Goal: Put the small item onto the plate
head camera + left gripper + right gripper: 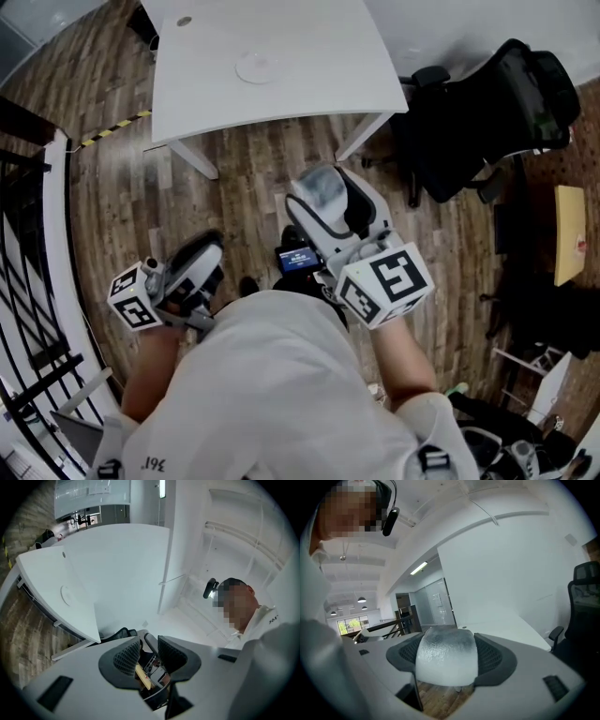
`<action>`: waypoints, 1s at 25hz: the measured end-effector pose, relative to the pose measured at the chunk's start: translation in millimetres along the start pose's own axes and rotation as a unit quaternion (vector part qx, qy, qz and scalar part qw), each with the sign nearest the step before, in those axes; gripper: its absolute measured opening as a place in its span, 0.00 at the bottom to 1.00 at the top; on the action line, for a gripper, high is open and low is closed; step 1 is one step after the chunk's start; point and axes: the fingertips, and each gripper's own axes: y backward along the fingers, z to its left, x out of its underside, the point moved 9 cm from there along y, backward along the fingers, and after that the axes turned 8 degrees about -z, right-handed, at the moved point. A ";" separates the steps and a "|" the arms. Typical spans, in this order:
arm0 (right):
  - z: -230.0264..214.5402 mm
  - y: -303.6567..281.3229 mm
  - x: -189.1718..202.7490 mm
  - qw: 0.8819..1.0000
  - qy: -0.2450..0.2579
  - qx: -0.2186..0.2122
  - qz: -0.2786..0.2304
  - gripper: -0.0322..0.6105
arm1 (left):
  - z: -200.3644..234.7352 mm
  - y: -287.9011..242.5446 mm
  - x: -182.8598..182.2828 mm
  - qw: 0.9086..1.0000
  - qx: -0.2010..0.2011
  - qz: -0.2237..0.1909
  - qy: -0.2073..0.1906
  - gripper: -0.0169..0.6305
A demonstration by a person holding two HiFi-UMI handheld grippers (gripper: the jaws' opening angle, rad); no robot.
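Your right claw (447, 652) is clamped on the small frosted item (322, 187), up over the wood floor (244, 187) and well short of the plate (255, 67) on the white table (319, 66). Left claw (150, 652) is barely open, gripping nothing. Your shirt (272, 394) print looks like "361".

A white table (319, 84) is seen ahead of the jaws on a wood-plank floor (122, 206); a black office chair (487, 112) is parked to their right, a black railing (23, 161) to their left.
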 end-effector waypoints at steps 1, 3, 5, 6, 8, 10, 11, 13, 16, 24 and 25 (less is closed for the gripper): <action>-10.7 -6.1 -4.8 1.000 0.001 -0.005 0.002 0.54 | 3.5 -12.8 -2.5 1.000 0.001 -0.003 -0.003 0.21; -31.2 -16.5 -11.8 1.000 0.003 -0.014 0.007 0.54 | 9.9 -37.0 -6.5 1.000 0.005 -0.006 -0.009 0.21; -50.1 -26.1 -15.8 1.000 0.002 -0.021 0.012 0.54 | 18.1 -56.6 -9.0 1.000 0.004 -0.010 -0.012 0.21; -59.5 -31.1 -17.3 1.000 0.002 -0.025 0.014 0.54 | 23.2 -64.9 -9.7 1.000 0.001 -0.012 -0.012 0.21; -78.5 -40.4 -19.9 0.999 0.000 -0.032 0.018 0.54 | 33.4 -80.5 -9.5 1.000 -0.008 -0.016 -0.010 0.21; -95.3 -46.3 -21.5 0.999 -0.001 -0.038 0.023 0.54 | 41.9 -94.1 -7.3 1.000 -0.014 -0.017 -0.009 0.21; -102.2 -48.5 -22.0 0.999 -0.001 -0.041 0.025 0.54 | 45.4 -99.9 -6.6 1.000 -0.017 -0.018 -0.010 0.21; -114.2 -52.8 -22.5 0.998 0.001 -0.047 0.029 0.54 | 50.5 -110.5 -6.2 0.999 -0.019 -0.023 -0.012 0.21; -130.5 -60.9 -23.3 0.998 0.002 -0.056 0.035 0.54 | 54.6 -125.3 -6.3 0.999 -0.021 -0.030 -0.016 0.21; -118.0 -103.3 -18.1 0.995 0.004 -0.083 0.054 0.54 | 70.8 -109.9 -29.4 0.998 -0.038 -0.049 -0.011 0.21; -115.0 -108.4 -17.7 0.995 0.006 -0.083 0.055 0.54 | 75.1 -107.7 -33.3 0.998 -0.039 -0.049 -0.007 0.21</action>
